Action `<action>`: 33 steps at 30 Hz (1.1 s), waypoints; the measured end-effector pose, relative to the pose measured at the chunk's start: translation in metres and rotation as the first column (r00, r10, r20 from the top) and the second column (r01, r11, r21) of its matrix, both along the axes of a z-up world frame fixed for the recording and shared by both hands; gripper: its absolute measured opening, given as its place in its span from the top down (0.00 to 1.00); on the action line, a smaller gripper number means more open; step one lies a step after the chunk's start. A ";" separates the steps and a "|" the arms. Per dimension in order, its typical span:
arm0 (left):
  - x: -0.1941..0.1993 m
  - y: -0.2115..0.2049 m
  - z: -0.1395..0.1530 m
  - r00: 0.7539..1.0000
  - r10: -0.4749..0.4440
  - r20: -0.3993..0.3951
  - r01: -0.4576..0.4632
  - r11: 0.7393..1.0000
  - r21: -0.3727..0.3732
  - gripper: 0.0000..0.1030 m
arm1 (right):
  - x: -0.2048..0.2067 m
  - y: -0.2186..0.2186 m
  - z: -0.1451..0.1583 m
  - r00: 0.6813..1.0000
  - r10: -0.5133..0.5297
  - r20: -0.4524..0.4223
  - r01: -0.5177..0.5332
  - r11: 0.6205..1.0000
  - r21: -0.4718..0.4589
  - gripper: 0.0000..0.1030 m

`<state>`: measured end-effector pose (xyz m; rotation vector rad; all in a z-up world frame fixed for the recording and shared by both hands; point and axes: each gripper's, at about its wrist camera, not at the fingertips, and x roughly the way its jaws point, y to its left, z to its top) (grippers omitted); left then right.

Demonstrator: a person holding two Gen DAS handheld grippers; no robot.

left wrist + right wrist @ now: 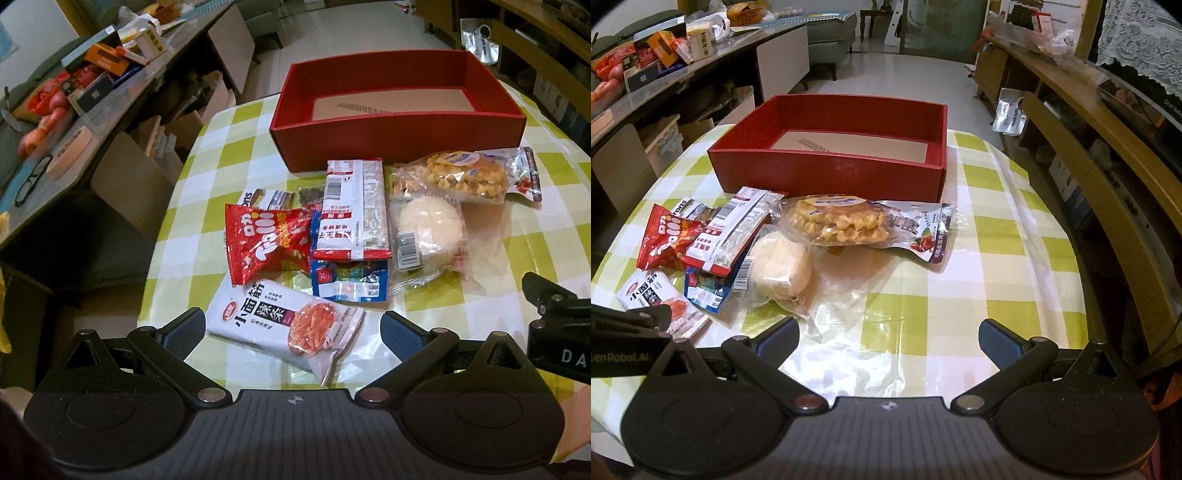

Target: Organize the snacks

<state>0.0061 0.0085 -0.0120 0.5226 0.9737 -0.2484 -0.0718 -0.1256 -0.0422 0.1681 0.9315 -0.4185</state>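
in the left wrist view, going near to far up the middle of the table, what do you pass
white spicy strip packet → blue packet → white and red barcode packet → red box

Both grippers are black plastic with round pivot discs, silver screws, and blue ribbed fingers (400, 334); white lettering marks their sides.

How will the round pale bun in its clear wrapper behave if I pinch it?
The bun looks soft, so it will probably squash. Its clear wrapper is loose and glossy, so likely slippery. It seems light and unlikely to roll while wrapped.
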 end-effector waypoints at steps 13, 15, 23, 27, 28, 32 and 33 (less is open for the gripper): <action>0.004 0.008 -0.016 0.998 -0.013 -0.056 0.014 1.000 0.017 0.01 | 0.006 0.005 -0.003 0.999 0.038 -0.020 -0.038 0.999 0.011 0.00; 0.004 0.010 -0.020 0.997 -0.015 -0.076 0.016 1.000 0.019 0.01 | 0.007 0.005 -0.003 0.999 0.042 -0.024 -0.042 0.999 0.020 0.00; 0.004 0.007 -0.035 0.991 -0.033 -0.128 0.038 0.999 0.036 0.08 | 0.007 0.007 -0.003 0.998 0.062 -0.025 -0.062 0.998 0.017 0.00; 0.019 0.015 -0.045 0.971 0.008 -0.239 -0.011 1.000 -0.008 0.17 | 0.006 0.004 -0.004 0.998 0.061 -0.027 -0.061 0.998 0.030 0.00; 0.022 0.018 -0.047 0.966 0.019 -0.260 -0.025 0.999 -0.019 0.17 | 0.006 0.004 -0.004 0.998 0.062 -0.027 -0.061 0.998 0.032 0.00; 0.027 0.022 -0.053 0.958 0.038 -0.285 -0.046 0.999 -0.023 0.17 | 0.005 0.002 -0.004 0.997 0.067 -0.026 -0.065 0.997 0.045 0.00; 0.027 0.021 -0.054 0.959 0.039 -0.279 -0.046 0.999 -0.018 0.17 | 0.004 0.002 -0.003 0.997 0.067 -0.024 -0.066 0.997 0.050 0.00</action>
